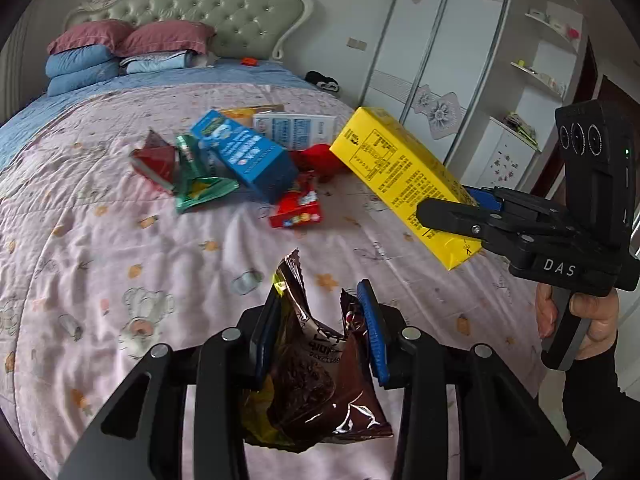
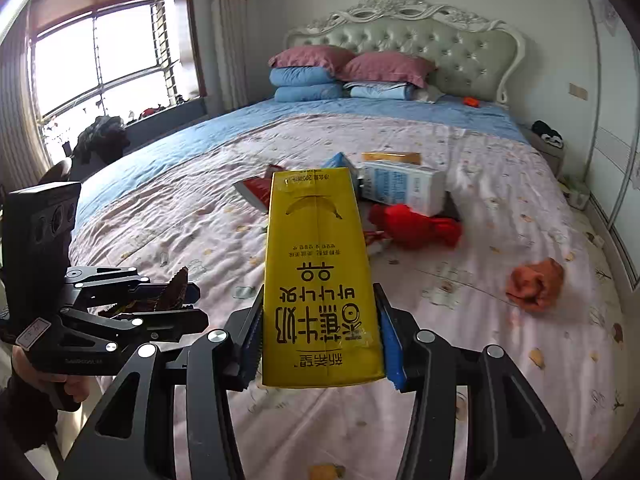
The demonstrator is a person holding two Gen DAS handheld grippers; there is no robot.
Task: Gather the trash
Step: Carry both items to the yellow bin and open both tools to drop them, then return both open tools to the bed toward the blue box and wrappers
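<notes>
The left gripper (image 1: 320, 312) is clamped on a crumpled brown wrapper (image 1: 316, 372), held above the quilt (image 1: 120, 260); the right gripper (image 2: 320, 328) grips a yellow carton (image 2: 318, 280) by its base, tilted over the bed. Remaining trash (image 1: 240, 160) lies mid-bed.

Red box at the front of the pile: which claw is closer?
Left, though not by much. The left claw, shut on a brown wrapper, sits just short of the red box. The right claw, holding the yellow carton, is off to the box's right.

Red thing (image 1: 320, 156) behind boxes, perhaps cloth.
</notes>
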